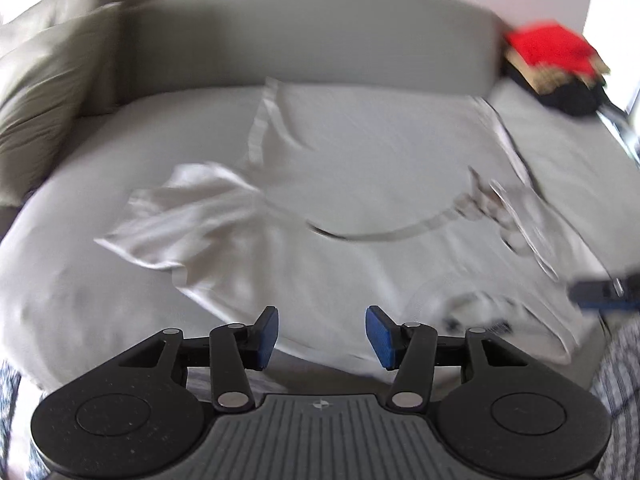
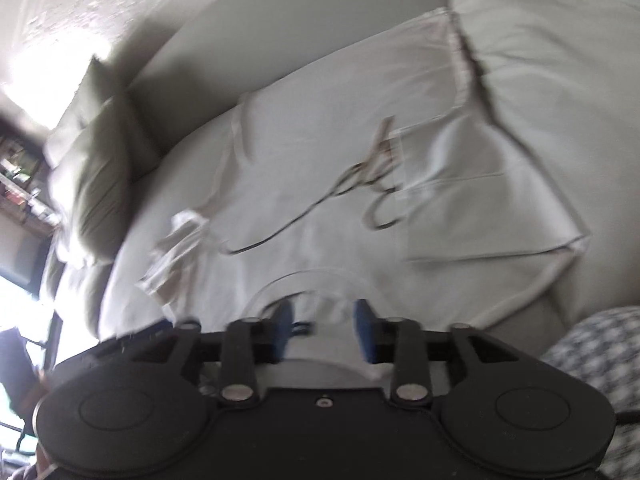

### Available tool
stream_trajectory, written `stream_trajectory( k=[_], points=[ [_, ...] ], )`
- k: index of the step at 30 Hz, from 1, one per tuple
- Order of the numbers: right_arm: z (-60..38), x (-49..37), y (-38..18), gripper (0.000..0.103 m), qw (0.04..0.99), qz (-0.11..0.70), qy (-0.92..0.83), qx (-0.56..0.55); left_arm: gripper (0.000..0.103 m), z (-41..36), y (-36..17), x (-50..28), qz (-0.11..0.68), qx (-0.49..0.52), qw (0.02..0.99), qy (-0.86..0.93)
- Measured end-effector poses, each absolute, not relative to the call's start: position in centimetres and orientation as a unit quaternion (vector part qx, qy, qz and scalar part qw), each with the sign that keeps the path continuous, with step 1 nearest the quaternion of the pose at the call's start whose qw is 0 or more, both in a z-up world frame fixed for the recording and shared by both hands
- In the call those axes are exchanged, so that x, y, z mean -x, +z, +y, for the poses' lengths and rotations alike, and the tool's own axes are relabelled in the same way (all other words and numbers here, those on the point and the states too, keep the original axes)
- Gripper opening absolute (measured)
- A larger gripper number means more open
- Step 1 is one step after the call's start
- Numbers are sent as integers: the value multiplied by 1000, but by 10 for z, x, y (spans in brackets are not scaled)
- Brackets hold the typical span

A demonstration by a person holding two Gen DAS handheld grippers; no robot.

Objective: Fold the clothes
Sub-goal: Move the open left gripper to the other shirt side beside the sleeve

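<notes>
One white T-shirt (image 1: 360, 184) lies spread on the grey sofa seat (image 1: 80, 280), collar end nearest the cameras, hem toward the backrest (image 1: 304, 36). It has one dark script print across the chest (image 2: 360, 184). Both views are motion-blurred.

Sleeves: two visible. The one on the left of the left wrist view (image 1: 180, 216) sticks out flat and is rumpled. In the right wrist view the other sleeve (image 2: 488, 208) is folded in over the body.

Left gripper (image 1: 322, 336): two blue pads (image 1: 267, 336) apart, nothing between them, over the shirt's near edge. Can't tell if it's touching the cloth.

Right gripper (image 2: 325, 330): fingers apart, sitting right at the collar (image 2: 316, 276). Cloth shows in the gap, but the pads aren't visibly pressing on it. A blue pad at the right edge of the left wrist view is probably this gripper's, too blurred to be sure.

Other stuff:
- Two pale cushions (image 1: 52, 92) at the sofa's left end.
- One pile of clothes (image 1: 556, 68) on the far right corner, red piece on top, dark ones under; exact count not readable.
- Patterned blue-and-white fabric (image 2: 592, 352) at the lower right edge, unclear what it is.
</notes>
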State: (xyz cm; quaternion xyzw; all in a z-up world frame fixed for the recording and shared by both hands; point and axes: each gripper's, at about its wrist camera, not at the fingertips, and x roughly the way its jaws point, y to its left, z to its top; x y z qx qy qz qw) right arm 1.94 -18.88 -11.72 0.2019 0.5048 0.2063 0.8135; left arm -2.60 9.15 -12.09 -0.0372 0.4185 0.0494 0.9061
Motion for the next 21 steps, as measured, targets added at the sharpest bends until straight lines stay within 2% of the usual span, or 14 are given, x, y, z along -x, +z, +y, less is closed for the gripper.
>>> stream_trajectory(
  k=[5, 9, 11, 16, 21],
  points=[
    [-178, -26, -128, 42, 798, 503, 213, -253, 51, 162, -123, 35, 391, 135, 903, 113],
    [-174, -37, -142, 47, 776, 513, 203, -307, 42, 223, -134, 41, 352, 256, 887, 156],
    [-172, -42, -151, 49, 765, 526, 191, -318, 42, 248, -142, 41, 331, 314, 875, 164],
    [-173, -42, -168, 49, 748, 542, 167, -344, 42, 296, -172, 29, 308, 453, 821, 159],
    [-175, -43, -173, 50, 743, 542, 165, -356, 42, 314, -196, 15, 295, 531, 782, 139]
  ],
)
